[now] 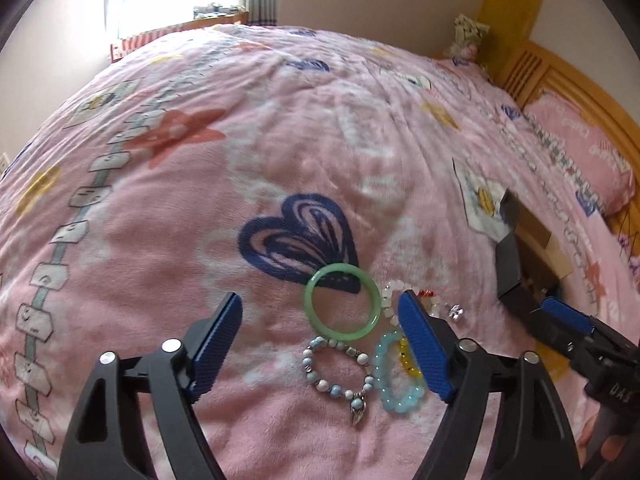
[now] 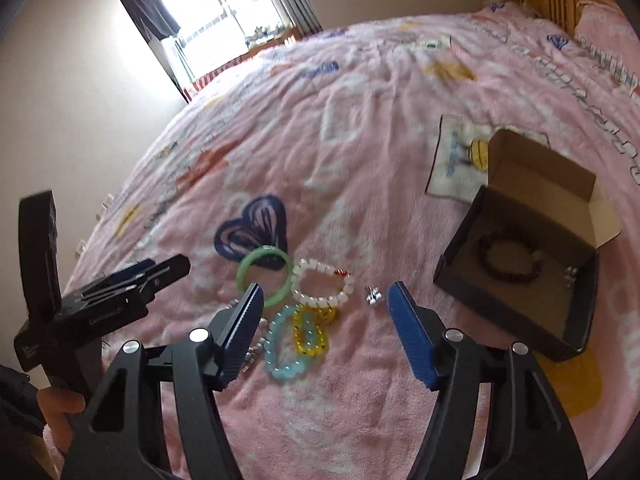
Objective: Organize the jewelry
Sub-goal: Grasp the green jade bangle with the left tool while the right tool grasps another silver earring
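Note:
A heap of jewelry lies on the pink bedspread. It holds a green bangle (image 1: 341,301) (image 2: 264,281), a white bead bracelet (image 2: 323,285), a light-blue bead bracelet (image 1: 394,374) (image 2: 284,346), a yellow bead bracelet (image 2: 309,332), a blue-white charm bracelet (image 1: 340,372) and a small silver piece (image 2: 373,295) (image 1: 455,312). My left gripper (image 1: 320,312) is open and empty just above the heap. My right gripper (image 2: 324,304) is open and empty over the heap. A black box (image 2: 520,276) at the right holds a dark red bead bracelet (image 2: 510,256).
The box's lid (image 2: 540,176) stands open at the back. The left gripper (image 2: 132,280) shows at the left of the right wrist view. A pink pillow (image 1: 580,148) and a wooden headboard (image 1: 532,68) lie at the far right.

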Available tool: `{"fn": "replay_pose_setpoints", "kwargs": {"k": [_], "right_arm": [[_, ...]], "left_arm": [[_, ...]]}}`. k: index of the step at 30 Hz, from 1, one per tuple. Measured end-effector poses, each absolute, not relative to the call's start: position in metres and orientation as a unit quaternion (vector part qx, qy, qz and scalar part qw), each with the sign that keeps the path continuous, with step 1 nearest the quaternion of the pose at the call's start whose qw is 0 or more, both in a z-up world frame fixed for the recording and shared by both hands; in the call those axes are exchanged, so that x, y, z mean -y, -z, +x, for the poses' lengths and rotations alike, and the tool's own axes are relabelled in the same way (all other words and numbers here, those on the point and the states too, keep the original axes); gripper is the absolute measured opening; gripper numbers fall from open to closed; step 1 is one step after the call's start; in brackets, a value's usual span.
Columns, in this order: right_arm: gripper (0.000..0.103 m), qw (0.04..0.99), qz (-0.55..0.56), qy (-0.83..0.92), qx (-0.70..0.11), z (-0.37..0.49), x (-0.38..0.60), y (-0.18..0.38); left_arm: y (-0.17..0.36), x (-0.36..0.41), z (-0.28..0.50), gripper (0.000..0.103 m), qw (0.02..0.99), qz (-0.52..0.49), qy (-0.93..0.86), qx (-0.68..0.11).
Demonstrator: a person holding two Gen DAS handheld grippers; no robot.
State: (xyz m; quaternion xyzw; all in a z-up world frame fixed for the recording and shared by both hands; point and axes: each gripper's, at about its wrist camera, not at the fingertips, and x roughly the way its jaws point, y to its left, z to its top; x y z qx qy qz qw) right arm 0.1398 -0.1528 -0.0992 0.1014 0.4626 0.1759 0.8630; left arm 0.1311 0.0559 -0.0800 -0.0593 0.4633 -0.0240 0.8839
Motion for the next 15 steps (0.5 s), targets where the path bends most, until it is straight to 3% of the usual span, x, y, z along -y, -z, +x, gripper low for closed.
{"fn": "replay_pose_setpoints", "kwargs": {"k": [5, 15], "right_arm": [[0.054, 0.850, 0.100, -0.161, -0.491, 0.154, 0.156, 0.126], [0.046, 0.830, 0.134, -0.156, -0.518, 0.177, 0.166, 0.173]], "left_arm": [[0.115, -0.052, 0.152, 0.065, 0.867, -0.056, 0.026, -0.495], [0.157, -0.056, 0.180, 0.065, 0.847, -0.075, 0.010, -0.526]]}}
